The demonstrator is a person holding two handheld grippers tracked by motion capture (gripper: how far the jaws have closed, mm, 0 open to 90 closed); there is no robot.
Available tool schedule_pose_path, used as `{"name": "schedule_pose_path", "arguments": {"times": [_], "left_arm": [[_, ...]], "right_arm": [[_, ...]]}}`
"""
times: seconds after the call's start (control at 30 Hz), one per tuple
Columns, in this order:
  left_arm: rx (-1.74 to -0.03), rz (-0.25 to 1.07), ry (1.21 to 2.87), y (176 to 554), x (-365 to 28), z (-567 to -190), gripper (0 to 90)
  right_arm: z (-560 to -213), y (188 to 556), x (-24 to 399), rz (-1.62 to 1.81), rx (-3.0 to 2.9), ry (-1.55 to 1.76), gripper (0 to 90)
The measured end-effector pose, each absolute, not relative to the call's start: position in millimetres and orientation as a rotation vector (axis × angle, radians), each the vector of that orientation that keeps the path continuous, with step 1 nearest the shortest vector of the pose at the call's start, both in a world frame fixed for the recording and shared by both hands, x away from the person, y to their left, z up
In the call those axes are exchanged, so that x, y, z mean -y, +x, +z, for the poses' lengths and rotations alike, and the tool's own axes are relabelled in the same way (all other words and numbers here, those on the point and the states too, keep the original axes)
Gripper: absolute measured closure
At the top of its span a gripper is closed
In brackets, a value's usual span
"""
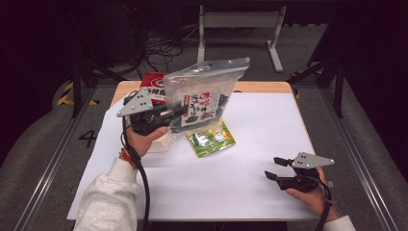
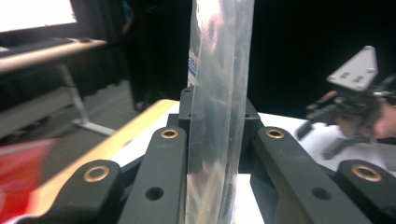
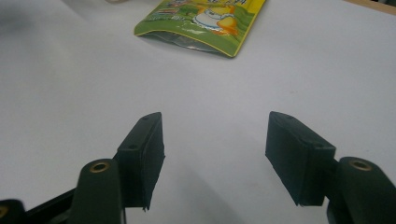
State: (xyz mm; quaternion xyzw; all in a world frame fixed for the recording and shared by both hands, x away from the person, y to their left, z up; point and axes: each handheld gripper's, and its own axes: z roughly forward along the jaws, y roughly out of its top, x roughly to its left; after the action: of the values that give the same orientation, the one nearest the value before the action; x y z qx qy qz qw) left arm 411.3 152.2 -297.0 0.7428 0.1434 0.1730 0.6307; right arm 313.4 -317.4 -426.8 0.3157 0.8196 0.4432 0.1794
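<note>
White surface lies under us while our left hand-held gripper pinches the clear seaweed bag in the air, right hand-held gripper open and empty; we fear this thin edge slips out.

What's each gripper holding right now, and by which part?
Left gripper clamps the clear snack bag by its left side edge, lifted off the table. Right gripper holds nothing; jaws open.
</note>
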Motion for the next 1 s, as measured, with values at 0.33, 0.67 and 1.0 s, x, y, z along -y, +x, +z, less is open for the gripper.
{"name": "schedule_pose_path", "arguments": {"times": [0.33,0.67,1.0], "left_arm": [[-0.392,0.512,1.674,431,-215,-301,79.5],[-0.464,0.551,1.683,452,-247,-327,79.3],[-0.497,0.596,1.729,463,-263,-344,79.1]], "right_arm": [[-440,308,304,1.206,-2.390,0.872,36.0],[-446,306,298,1.184,-2.415,0.879,35.0],[-449,299,304,1.165,-2.410,0.913,33.9]]}}
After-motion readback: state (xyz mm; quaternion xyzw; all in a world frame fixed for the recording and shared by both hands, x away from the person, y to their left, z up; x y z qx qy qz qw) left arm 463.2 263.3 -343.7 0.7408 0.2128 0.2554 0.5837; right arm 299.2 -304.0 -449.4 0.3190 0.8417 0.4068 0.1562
